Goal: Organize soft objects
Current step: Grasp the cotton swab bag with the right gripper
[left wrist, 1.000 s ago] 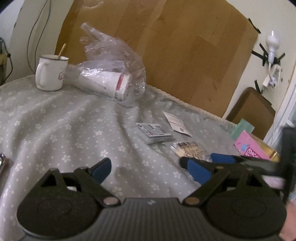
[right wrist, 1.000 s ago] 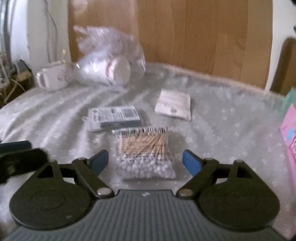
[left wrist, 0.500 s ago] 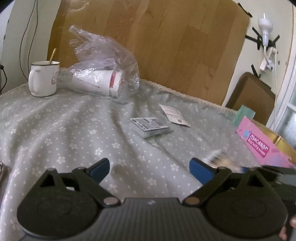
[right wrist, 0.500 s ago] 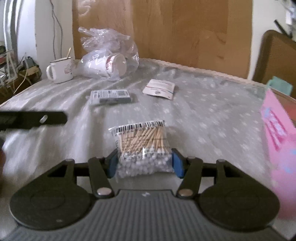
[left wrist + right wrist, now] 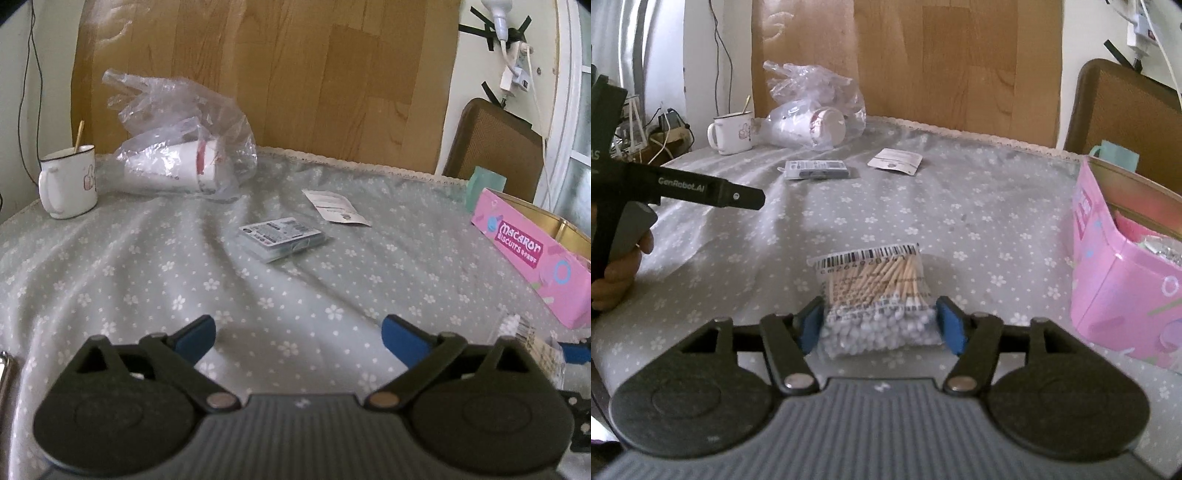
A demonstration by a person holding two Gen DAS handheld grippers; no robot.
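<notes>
At your nine o'clock in the right wrist view, your left gripper (image 5: 746,197) hangs over the flowered cloth (image 5: 960,206); its jaws have just been opening, stand spread wide and hold nothing. Dead ahead at six o'clock, your right gripper (image 5: 881,325) has the bag of cotton swabs (image 5: 875,295) between its blue pads (image 5: 809,326), which touch both sides of the bag; the jaws have just been easing a little wider around it.

The hold looks thin: a slack, slippery bag caught only at its near end could slide out or droop if you swing fast or the jaws ease further. The pink box (image 5: 1123,288) at three o'clock sits near; its tall rim could snag the bag if you come in low.

The cloth between twelve and two o'clock is open. The small packet (image 5: 818,170), the paper sachet (image 5: 895,160) and the mug (image 5: 731,133) lie well apart, around eleven and twelve.
</notes>
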